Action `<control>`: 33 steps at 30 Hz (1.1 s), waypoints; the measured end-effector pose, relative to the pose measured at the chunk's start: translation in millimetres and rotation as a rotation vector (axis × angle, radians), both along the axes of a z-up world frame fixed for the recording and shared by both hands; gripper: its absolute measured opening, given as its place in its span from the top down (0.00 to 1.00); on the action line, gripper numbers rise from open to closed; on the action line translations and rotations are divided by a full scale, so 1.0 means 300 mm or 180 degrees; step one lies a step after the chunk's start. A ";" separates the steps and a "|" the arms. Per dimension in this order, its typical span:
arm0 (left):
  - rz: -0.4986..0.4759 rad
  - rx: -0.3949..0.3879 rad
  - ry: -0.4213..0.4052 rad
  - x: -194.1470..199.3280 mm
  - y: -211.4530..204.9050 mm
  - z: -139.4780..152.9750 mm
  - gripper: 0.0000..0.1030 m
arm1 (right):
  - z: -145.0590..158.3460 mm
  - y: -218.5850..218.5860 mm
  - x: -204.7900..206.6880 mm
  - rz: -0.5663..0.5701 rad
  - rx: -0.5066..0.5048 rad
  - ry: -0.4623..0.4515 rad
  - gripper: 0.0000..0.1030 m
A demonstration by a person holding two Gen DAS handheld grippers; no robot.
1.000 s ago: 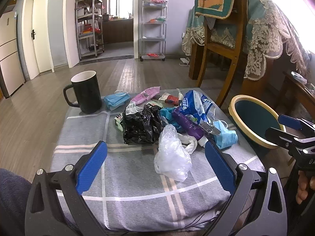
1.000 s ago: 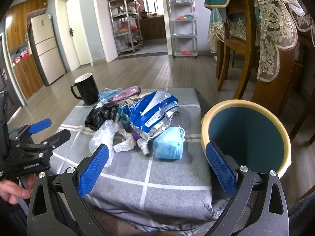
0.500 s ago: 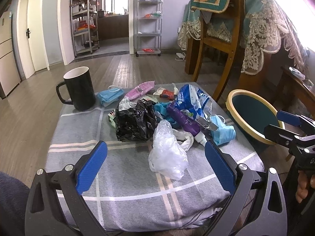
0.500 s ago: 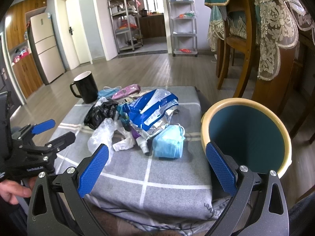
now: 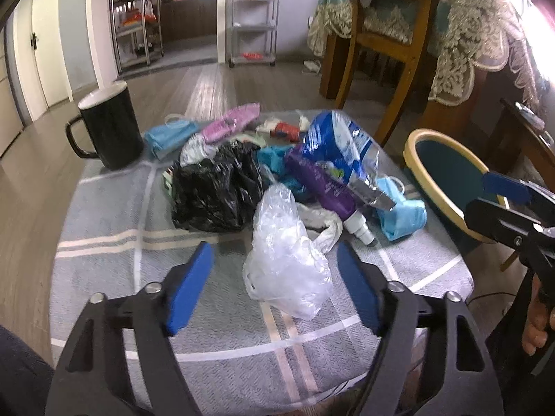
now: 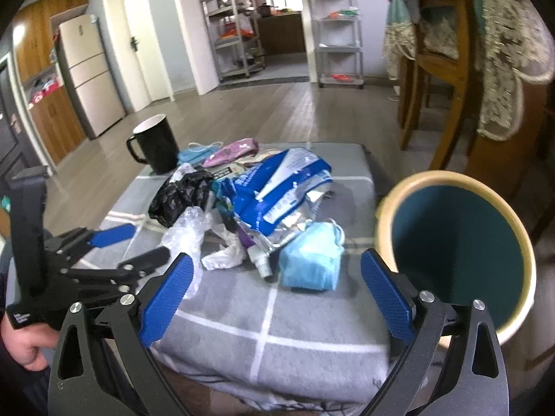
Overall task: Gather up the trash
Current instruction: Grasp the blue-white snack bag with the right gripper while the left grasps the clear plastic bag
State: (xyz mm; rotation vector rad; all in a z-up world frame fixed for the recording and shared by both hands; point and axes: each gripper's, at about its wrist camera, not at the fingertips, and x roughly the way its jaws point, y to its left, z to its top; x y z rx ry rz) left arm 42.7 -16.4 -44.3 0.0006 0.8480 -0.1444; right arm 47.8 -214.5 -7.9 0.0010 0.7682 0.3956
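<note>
A pile of trash lies on a grey checked cloth [image 5: 215, 319]: a clear plastic bag [image 5: 284, 253], a black plastic bag [image 5: 215, 187], a blue-white pouch [image 5: 336, 145], a purple tube [image 5: 326, 187] and a blue face mask [image 5: 402, 215]. My left gripper [image 5: 274, 284] is open, its pads either side of the clear bag's near end. My right gripper [image 6: 274, 287] is open, just short of the blue mask [image 6: 308, 260]. A teal bin with a cream rim [image 6: 458, 253] stands at the cloth's right.
A black mug [image 5: 111, 128] stands at the back left of the cloth. More masks [image 5: 166, 135] and wrappers lie behind the pile. A wooden chair [image 5: 385, 45] and a lace-covered table stand behind the bin. Shelving racks stand far back.
My left gripper has moved forward and lower, and its jaws have narrowed around the clear bag. My right gripper has moved forward toward the blue mask.
</note>
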 end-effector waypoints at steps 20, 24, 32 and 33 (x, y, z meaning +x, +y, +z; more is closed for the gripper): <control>0.0023 -0.0424 0.0081 0.007 0.063 0.010 0.95 | -0.149 0.182 0.225 0.0353 -0.0456 0.0291 0.36; 0.0081 -0.0573 -0.0074 -0.006 0.089 0.042 0.95 | -0.162 0.207 0.240 0.0375 -0.0550 0.0276 0.53; -0.0015 -0.0640 -0.0215 -0.015 0.075 0.064 0.95 | -0.137 0.211 0.219 0.0422 -0.0555 0.0127 0.79; -0.0023 -0.0642 -0.0222 -0.015 0.074 0.066 0.95 | -0.126 0.205 0.213 0.0426 -0.0527 0.0092 0.80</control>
